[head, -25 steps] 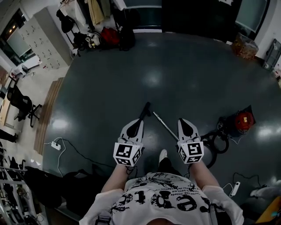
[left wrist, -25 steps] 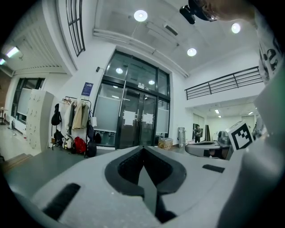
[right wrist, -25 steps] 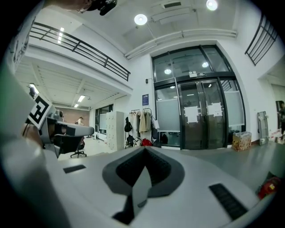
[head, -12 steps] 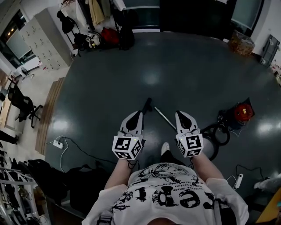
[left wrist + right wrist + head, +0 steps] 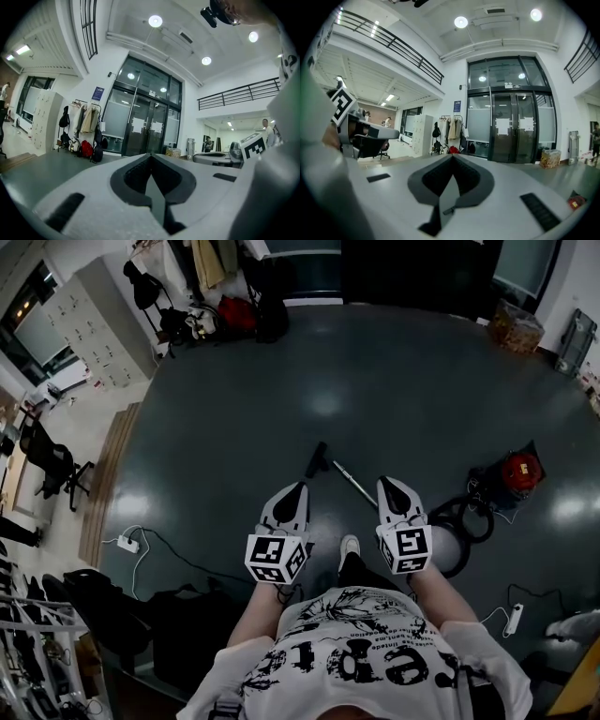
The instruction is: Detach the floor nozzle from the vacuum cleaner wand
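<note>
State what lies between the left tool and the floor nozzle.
In the head view, only bare floor separates the left tool from the floor nozzle.

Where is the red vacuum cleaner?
In the head view, the round red vacuum cleaner body sits on the dark floor at the right, past the right gripper, next to a coiled black hose.
</note>
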### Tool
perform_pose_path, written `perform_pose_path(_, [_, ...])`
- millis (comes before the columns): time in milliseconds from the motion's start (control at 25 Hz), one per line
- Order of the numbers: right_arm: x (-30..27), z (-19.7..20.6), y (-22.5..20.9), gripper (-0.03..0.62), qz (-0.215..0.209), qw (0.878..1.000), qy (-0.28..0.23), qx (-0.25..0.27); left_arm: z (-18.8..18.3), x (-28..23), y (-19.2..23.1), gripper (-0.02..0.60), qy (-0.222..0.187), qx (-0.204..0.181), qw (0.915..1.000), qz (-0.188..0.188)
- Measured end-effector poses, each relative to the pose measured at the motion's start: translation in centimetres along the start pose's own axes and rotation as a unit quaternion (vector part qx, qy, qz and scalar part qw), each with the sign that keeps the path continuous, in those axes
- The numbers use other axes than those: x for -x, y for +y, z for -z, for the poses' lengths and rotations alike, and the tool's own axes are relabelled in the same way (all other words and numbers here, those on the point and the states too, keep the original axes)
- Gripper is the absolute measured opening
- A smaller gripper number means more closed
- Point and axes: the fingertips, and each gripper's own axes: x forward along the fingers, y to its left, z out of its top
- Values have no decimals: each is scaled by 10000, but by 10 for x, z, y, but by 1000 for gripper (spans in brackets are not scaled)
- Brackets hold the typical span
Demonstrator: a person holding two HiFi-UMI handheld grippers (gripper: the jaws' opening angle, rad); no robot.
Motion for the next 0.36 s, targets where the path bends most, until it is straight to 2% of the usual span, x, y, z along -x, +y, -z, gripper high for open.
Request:
perform_pose_path(160, [6, 2, 5, 2, 64, 10000, -31, 2, 4, 5, 1, 5, 2, 43, 10000, -33])
perform_pose_path(360, [16, 1, -2, 2, 438, 9990, -86, -39, 3, 16, -2, 5, -58, 559, 9984, 33])
